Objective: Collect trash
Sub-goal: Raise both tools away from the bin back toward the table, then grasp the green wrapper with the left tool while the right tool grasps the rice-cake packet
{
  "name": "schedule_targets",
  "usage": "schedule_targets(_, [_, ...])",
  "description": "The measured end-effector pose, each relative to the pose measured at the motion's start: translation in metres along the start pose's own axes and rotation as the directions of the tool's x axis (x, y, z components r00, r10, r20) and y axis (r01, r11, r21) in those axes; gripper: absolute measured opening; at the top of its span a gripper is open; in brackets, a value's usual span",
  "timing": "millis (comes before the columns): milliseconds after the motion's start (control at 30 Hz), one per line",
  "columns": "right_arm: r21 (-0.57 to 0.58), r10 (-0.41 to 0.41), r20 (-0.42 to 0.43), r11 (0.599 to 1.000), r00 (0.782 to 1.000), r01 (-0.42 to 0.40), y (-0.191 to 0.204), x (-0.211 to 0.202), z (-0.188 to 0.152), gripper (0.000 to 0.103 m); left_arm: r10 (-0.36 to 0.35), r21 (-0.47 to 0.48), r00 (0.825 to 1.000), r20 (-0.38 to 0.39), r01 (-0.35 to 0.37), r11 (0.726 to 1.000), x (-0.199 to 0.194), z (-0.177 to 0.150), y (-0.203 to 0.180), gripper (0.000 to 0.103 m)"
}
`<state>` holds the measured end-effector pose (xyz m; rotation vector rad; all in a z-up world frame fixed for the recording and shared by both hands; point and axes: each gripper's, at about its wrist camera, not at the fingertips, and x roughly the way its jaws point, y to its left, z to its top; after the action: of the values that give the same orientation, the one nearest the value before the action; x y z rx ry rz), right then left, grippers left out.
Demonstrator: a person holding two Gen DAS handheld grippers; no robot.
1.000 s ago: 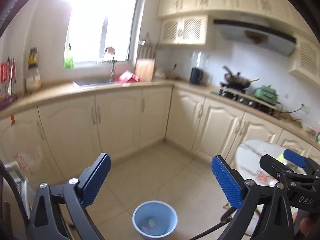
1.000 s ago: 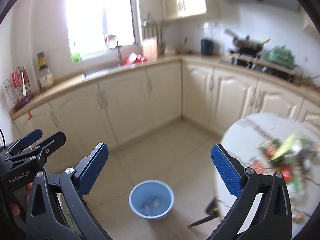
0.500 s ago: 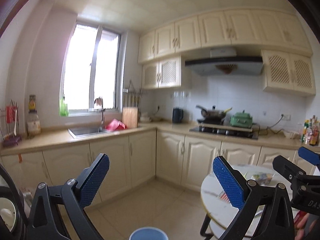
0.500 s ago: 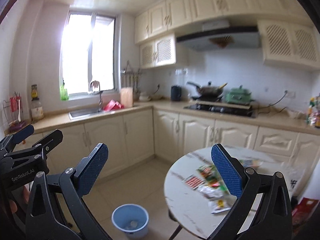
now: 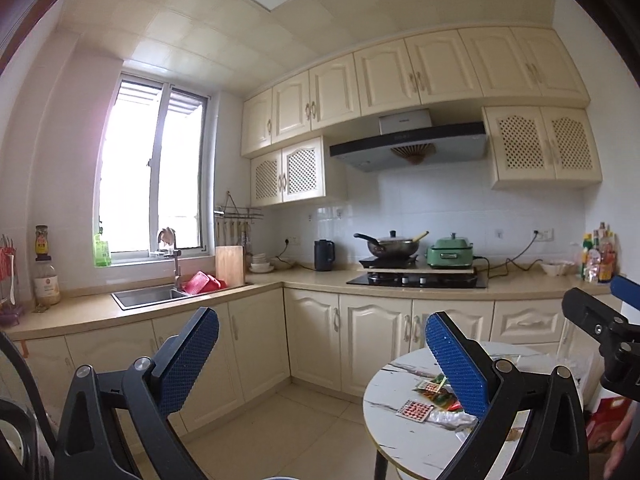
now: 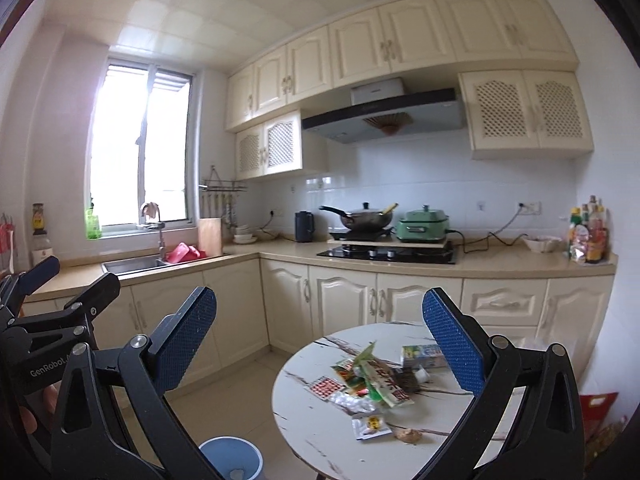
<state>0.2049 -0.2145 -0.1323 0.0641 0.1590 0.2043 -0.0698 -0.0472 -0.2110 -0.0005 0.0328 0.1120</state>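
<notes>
Grippers both spread wide, nothing between the jaws: left gripper [image 5: 322, 364], right gripper [image 6: 320, 340]. Blue bin [image 6: 231, 458] sits bottom centre of the right view on the floor, beside the round marble table [image 6: 320, 420]. Trash pile [image 6: 370, 378] of wrappers lies mid-table, lower right. Wok [image 6: 366, 218] on the stove at the back.

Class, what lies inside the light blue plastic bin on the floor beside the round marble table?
Inside the light blue plastic bin, one small pale scrap shows; the left gripper frame hides the rest.
</notes>
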Motion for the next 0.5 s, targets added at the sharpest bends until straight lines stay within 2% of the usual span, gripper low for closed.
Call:
schedule_targets(200, [0.039, -0.05, -0.054, 0.998, 0.997, 0.052, -0.035, 0.025, -0.02, 0.103, -0.048, 0.01, 0.996, -0.078, 0.049, 0.999, 0.059, 0.0, -0.009, 0.102])
schedule_targets(267, [0.058, -0.075, -0.081, 0.995, 0.994, 0.08, -0.054, 0.034, -0.03, 0.103, -0.071, 0.019, 0.988, -0.135, 0.074, 0.997, 0.083, -0.008, -0.014, 0.102])
schedule_targets(333, [0.074, -0.102, -0.113, 0.991, 0.988, 0.111, -0.071, 0.044, -0.037, 0.103, -0.087, 0.026, 0.979, -0.186, 0.093, 0.995, 0.104, -0.016, -0.019, 0.102])
schedule_targets(433, [0.097, -0.153, -0.174, 0.98, 0.973, 0.171, -0.103, 0.062, -0.054, 0.103, -0.101, 0.038, 0.956, -0.277, 0.116, 0.993, 0.138, -0.039, -0.027, 0.102])
schedule_targets(500, [0.105, -0.183, -0.227, 0.972, 0.956, 0.211, -0.123, 0.077, -0.068, 0.103, -0.107, 0.043, 0.941, -0.321, 0.127, 0.991, 0.158, -0.047, -0.031, 0.102])
